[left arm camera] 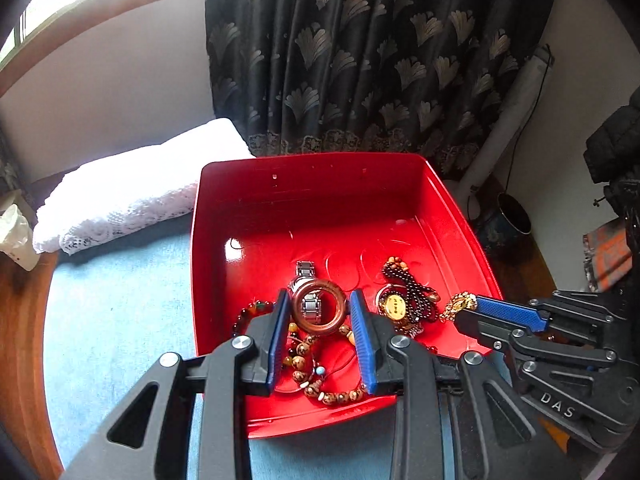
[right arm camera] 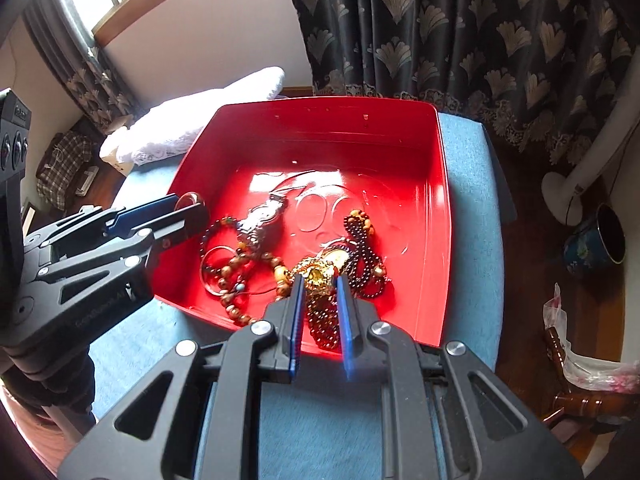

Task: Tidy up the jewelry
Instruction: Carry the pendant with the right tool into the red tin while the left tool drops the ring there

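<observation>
Black linkage grippers (left arm camera: 320,316), silver screws, blue ribbed pads (right arm camera: 295,320).

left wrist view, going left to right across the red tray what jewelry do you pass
agate bead bracelet → brown ring held in the left hand-held gripper → gold-faced watch → dark bead strand → gold piece pinched by the right hand-held gripper, all over the red tray

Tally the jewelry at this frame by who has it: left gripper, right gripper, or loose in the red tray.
Left gripper, brown ring bangle: 1
Right gripper, gold beaded piece: 1
Red tray, watches: 2; bead strings tangled, cannot separate
Total held: 2
</observation>
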`<state>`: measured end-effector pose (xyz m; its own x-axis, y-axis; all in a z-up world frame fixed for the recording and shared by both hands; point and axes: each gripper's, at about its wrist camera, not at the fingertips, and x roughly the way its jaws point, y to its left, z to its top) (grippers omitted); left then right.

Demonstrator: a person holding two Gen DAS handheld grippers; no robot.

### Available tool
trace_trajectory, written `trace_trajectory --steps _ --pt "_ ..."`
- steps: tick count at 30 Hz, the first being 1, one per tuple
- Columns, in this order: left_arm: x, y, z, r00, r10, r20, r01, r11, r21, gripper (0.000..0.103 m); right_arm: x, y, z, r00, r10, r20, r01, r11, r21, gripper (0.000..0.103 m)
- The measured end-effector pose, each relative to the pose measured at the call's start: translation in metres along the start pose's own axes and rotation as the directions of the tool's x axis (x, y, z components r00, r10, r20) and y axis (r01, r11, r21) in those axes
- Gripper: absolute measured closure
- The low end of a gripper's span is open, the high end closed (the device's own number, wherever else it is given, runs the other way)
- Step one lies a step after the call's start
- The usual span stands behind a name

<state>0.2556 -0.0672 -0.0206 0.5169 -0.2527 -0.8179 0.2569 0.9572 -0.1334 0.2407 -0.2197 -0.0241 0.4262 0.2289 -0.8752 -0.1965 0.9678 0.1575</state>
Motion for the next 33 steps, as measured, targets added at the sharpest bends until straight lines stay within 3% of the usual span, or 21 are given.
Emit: trace_trajectory --steps 20,22,24,26,33 --pt "0.05 0.0 0.017 0.998 0.028 -0.053 -0.028 1.0 0.009 0.073 0.041 -0.021 0.02 0.998 -0.039 -0.041 0.04 0.999 0.03 0.088" --pt "0.055 0.0 0.017 0.997 0.033 -0.067 -0.033 0.999 0.006 0.072 0.044 -0.023 0.021 0.998 -0.043 -0.042 0.045 0.998 0.033 0.085" --pt "0.059 0.002 0.018 0.996 0.028 -0.085 -0.029 1.0 -0.005 0.066 0.045 -0.024 0.022 0.998 -0.051 -0.041 0.052 0.998 0.03 0.073" --pt "0.06 0.004 0.018 0.996 0.028 -0.089 -0.03 0.999 -0.02 0.061 0.042 -0.024 0.021 0.998 -0.051 -0.026 0.052 0.998 0.026 0.073" --pt "0.052 0.004 0.018 0.997 0.033 -0.07 -0.034 0.999 -0.015 0.061 0.033 -0.029 0.022 0.999 -0.053 0.003 0.053 0.998 0.034 0.073"
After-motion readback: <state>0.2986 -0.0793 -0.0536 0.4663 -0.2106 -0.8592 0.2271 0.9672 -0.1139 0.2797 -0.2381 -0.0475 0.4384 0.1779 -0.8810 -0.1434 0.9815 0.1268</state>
